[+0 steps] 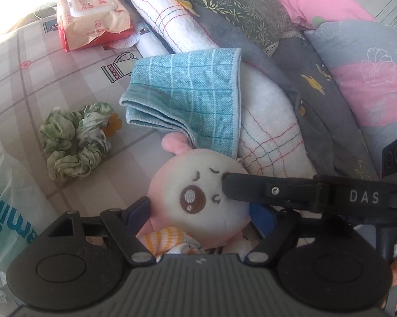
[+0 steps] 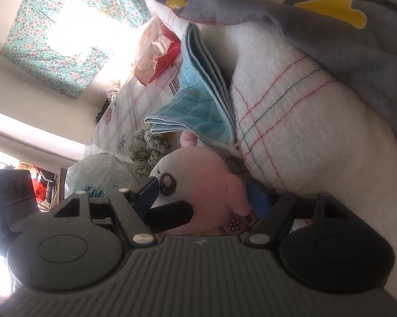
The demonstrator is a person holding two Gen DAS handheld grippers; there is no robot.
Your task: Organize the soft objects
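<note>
- While both grippers flank the pink plush doll [image 1: 198, 192] on the bed sheet [image 1: 26, 79], little seems sorted so far.
- Left gripper [image 1: 198, 219] stands wide around its head; whether the pads press is unclear.
- Right gripper [image 2: 203, 198] likewise brackets the doll, contact uncertain.
- Blue folded towel [image 1: 187, 92] leans on the white blanket [image 1: 272, 121]; the green scrunchie [image 1: 74, 142] lies loose nearby, still to tidy.

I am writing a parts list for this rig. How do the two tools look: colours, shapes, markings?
Both tools look alike: a black ribbed body with two round housings, silver pivot screws and black linkage arms ending in blue pads. The left tool shows this in its own view. The right tool crosses the left view as a long black finger with a silver screw and white letters "DAS".
</note>
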